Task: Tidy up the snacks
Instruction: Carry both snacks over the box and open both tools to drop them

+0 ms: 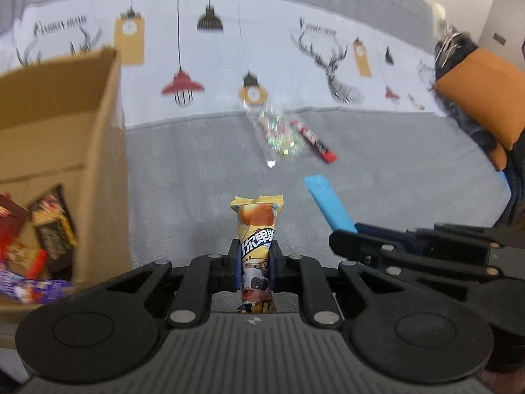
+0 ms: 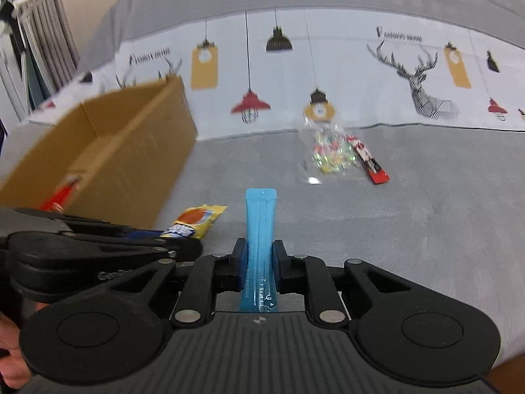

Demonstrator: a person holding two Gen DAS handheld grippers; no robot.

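A: What is the left gripper (image 1: pixel 254 256) doing?

B: Its two fingers are pinching a yellow snack packet (image 1: pixel 257 249) around the middle, with the packet's crimped end sticking up past the fingertips and hanging over the grey sofa seat (image 1: pixel 203 170).

A: And the right gripper (image 2: pixel 259 257)?

B: It is clamping a slim blue sachet (image 2: pixel 261 229) between its pads, the sachet pointing forward along the fingers. The two grippers are sitting side by side, near each other.

A: Where is the box?

B: A cardboard box (image 1: pixel 62 124) is standing on the seat to the left of both grippers. Several wrapped snacks (image 1: pixel 36 246) are lying inside it, their details blurred.

A: What is lying loose?

B: A clear bag of coloured sweets (image 2: pixel 328 152) and a red stick packet (image 2: pixel 369 161) are resting just beside each other, farther back near the patterned back cushion (image 2: pixel 328 75), well apart from the box. An orange cushion (image 1: pixel 482 95) is sitting at the far right.
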